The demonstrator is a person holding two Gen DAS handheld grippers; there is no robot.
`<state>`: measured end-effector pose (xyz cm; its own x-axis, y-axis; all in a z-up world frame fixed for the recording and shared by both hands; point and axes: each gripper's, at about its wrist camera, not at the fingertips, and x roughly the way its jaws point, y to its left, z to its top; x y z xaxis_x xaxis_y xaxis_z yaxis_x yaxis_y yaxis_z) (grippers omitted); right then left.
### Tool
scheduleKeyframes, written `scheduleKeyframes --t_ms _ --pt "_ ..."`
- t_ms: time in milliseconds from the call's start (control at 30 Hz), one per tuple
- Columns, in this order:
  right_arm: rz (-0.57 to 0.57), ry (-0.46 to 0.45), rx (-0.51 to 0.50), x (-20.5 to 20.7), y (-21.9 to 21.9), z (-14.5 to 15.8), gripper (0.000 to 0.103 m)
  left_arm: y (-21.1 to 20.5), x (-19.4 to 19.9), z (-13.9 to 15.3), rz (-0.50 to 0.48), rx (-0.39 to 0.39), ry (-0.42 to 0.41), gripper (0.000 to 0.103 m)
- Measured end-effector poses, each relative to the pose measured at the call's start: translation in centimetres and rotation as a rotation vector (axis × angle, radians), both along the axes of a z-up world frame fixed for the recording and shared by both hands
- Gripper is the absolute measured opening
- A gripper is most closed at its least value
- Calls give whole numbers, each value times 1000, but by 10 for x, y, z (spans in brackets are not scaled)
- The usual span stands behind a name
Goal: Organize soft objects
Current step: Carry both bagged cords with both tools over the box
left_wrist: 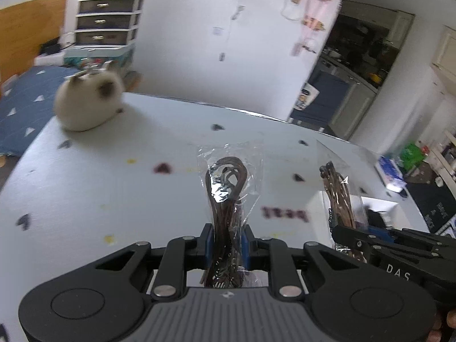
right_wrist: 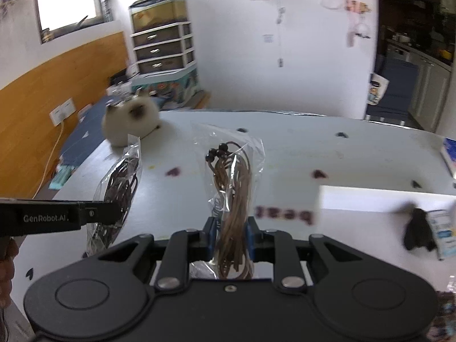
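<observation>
My left gripper [left_wrist: 227, 238] is shut on a clear bag of dark brown cord [left_wrist: 226, 188], held upright above the white table [left_wrist: 114, 188]. My right gripper [right_wrist: 229, 232] is shut on a clear bag of light brown cord with dark beads [right_wrist: 232, 176]. Each gripper shows in the other's view: the right one [left_wrist: 339, 229] with its bag [left_wrist: 337, 196] at the right, the left one [right_wrist: 114, 213] with its bag [right_wrist: 122, 182] at the left. A white plush cat [left_wrist: 88, 102] sits at the table's far left corner; it also shows in the right wrist view [right_wrist: 131, 119].
A white box [right_wrist: 379, 199] stands at the right on the table, with a black item [right_wrist: 419, 230] and a small packet [right_wrist: 443, 230] in it. A drawer tower [right_wrist: 162, 48] stands by the far wall. A blue mat [left_wrist: 25, 105] covers the floor at the left.
</observation>
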<state>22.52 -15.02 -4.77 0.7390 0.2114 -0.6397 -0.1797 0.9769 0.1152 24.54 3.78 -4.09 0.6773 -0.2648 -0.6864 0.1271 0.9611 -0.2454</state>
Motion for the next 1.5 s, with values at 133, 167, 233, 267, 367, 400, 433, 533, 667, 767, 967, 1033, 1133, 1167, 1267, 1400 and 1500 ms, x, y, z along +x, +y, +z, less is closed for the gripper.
scheduleKeyframes --t_ms 133,167,233,267,367,400,433,533,667,767,967,1033,1133,1167,1267,1400,1500 --pt "-45 -6 4 -1 -37 4 22 -38 7 2 -46 -23 -4 21" --pt "-54 -7 4 -1 -45 5 22 -46 8 2 -57 -27 -4 21" --pt "-75 -6 6 -1 -63 6 22 -65 12 2 -80 -36 -2 21" --pt "-85 -5 6 -1 -72 6 22 -73 14 1 -89 -42 -1 21" --pt "-108 1 10 -1 -96 5 22 -98 19 0 -116 -62 12 21" --pt "-116 4 10 -1 -104 5 22 -106 20 -1 -124 -67 17 21" --pt "-123 6 10 -1 -112 4 22 -114 22 -2 -133 -73 23 21" --pt "-145 18 14 -1 -135 1 22 -135 27 -9 -159 -103 48 21" --pt "-161 44 28 1 -160 -4 22 -159 36 -22 -180 -138 104 21" --pt "-153 79 55 4 -175 -12 22 -173 45 -34 -188 -158 156 21" --pt "-146 162 113 17 -201 -30 22 -191 61 -59 -170 -180 263 21" --pt "-147 192 132 23 -207 -37 22 -192 65 -65 -160 -182 286 21" --pt "-148 237 150 34 -214 -47 22 -199 76 -72 -148 -173 307 21" --pt "-150 251 148 38 -216 -51 23 -200 79 -73 -146 -172 312 21" --pt "-152 278 139 49 -218 -59 23 -207 90 -78 -147 -165 323 21" --pt "-146 291 119 61 -219 -65 23 -213 101 -83 -154 -158 325 22" --pt "-144 302 115 69 -220 -71 23 -214 102 -85 -155 -145 326 22"
